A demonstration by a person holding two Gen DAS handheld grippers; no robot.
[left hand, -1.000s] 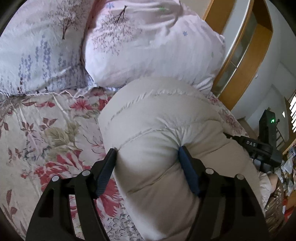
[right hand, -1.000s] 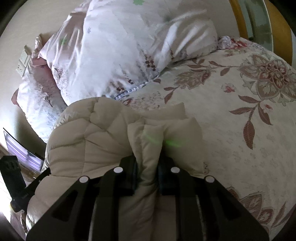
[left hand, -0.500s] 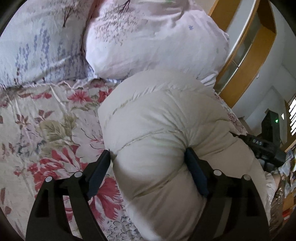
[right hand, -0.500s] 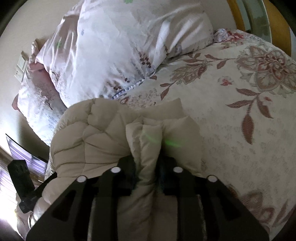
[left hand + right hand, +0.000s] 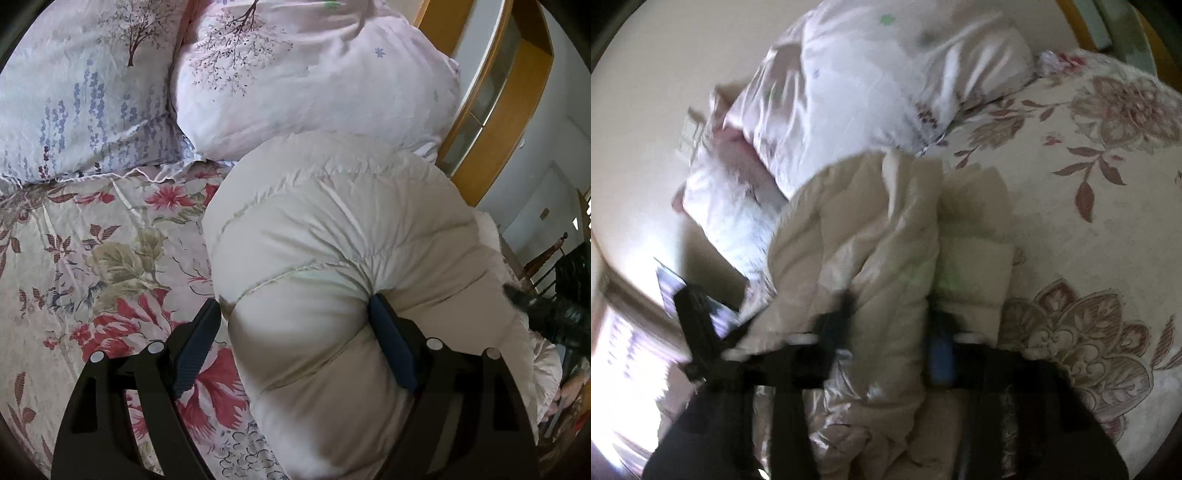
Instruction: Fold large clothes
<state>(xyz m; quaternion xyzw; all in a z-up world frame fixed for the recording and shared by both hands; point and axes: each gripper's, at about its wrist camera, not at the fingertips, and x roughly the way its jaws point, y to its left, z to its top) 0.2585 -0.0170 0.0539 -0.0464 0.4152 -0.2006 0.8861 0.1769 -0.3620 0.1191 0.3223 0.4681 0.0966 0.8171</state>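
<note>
A cream puffy down jacket (image 5: 332, 258) lies bunched on the floral bedsheet (image 5: 92, 258). My left gripper (image 5: 295, 325) has its jaws spread wide around a thick padded fold of the jacket, with both blue pads pressing into it. In the right wrist view, which is blurred, the jacket (image 5: 886, 240) fills the middle. My right gripper (image 5: 890, 328) stands with its jaws apart around a bunched fold of the jacket. The other gripper shows as a dark shape at the left (image 5: 698, 328).
Two floral pillows (image 5: 314, 74) lie against the headboard just beyond the jacket. A wooden cabinet (image 5: 509, 92) stands to the right of the bed. The floral sheet (image 5: 1089, 221) spreads to the right of the jacket.
My right gripper's jaws have spread from a tight pinch to a wider gap, and its view has swung and blurred. My left gripper stays around the jacket fold, shifted slightly.
</note>
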